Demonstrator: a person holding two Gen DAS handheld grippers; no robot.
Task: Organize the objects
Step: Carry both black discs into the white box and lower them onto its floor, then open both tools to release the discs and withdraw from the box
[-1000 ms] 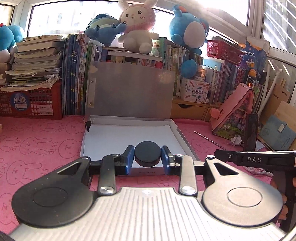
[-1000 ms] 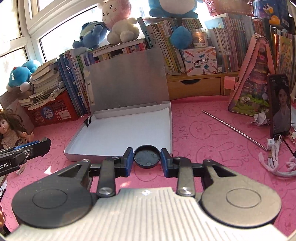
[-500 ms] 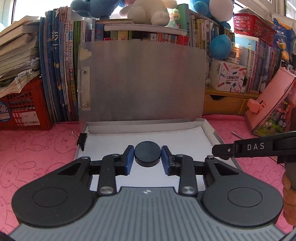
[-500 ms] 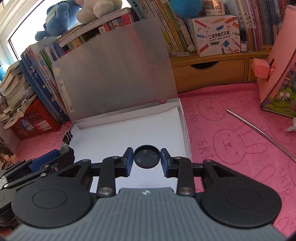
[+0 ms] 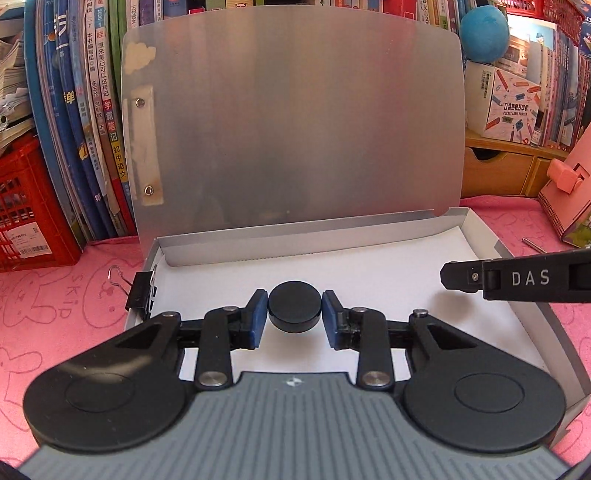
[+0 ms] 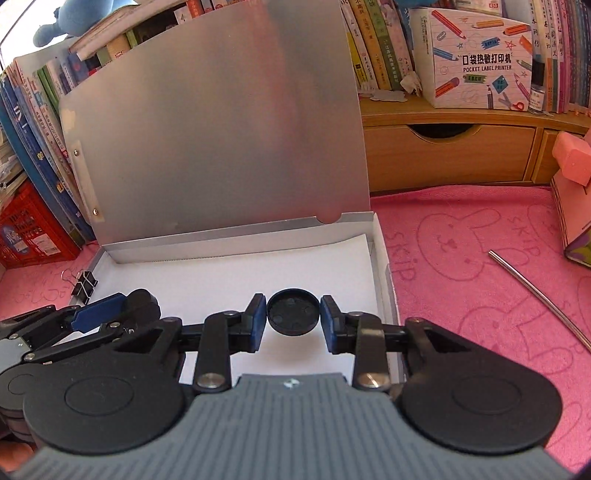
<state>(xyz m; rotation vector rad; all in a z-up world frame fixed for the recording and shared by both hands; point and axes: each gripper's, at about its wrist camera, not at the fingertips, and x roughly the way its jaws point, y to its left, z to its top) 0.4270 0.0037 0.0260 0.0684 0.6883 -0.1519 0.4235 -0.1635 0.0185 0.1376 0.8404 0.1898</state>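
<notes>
A black round disc (image 5: 294, 311) sits clamped between the blue pads of the left gripper (image 5: 294, 314), smooth closed face up, hanging over the white sheet (image 5: 369, 273) that lines the open box (image 5: 532, 306). A second black piece, a shallow round cap (image 6: 293, 312) with its hollow, dimpled inside facing the camera, is pinched in the same way by the right gripper (image 6: 293, 314); its jaws are clenched on the cap's rim, and it too hangs above the white sheet, towards the box's right side. Whether either piece touches the sheet cannot be told.

In the right wrist view the left gripper enters from the lower left, just beside the right one, its blue pad showing above the sheet. In the left wrist view a black bar of the right gripper, lettered "DAS", reaches in from the right edge over the box.

The box is flat and grey-walled, with its silvery lid (image 5: 295, 122) standing nearly upright at the back. A black binder clip (image 5: 138, 291) is fastened to the box's left wall. The box rests on a bench covered by a pink cloth (image 6: 461, 258) printed with rabbits. A thin metal rod (image 6: 539, 295) lies on the cloth to the right, well apart from the box. Behind the lid stand rows of books (image 5: 92, 110), a red crate (image 5: 29, 206) at the left, a label printer carton (image 6: 476, 59) on a wooden drawer unit (image 6: 443, 155), and a blue plush ball (image 5: 484, 33).
</notes>
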